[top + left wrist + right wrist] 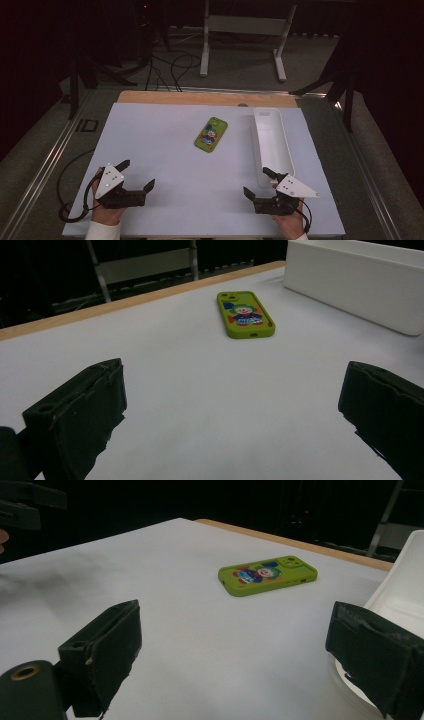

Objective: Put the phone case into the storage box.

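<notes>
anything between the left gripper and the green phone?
Nothing: bare white table runs from the open left gripper to the green phone. The left gripper view confirms it, with the phone ahead across plain surface.

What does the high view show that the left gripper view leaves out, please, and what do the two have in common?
The high view alone takes in both hands, the left tongs and right tongs from above, both open, plus the floor cables beyond the table. The left gripper view alone gives a close, low look along its own open jaws. Both show the green phone case lying flat on the white table, apart from the white tray.
</notes>
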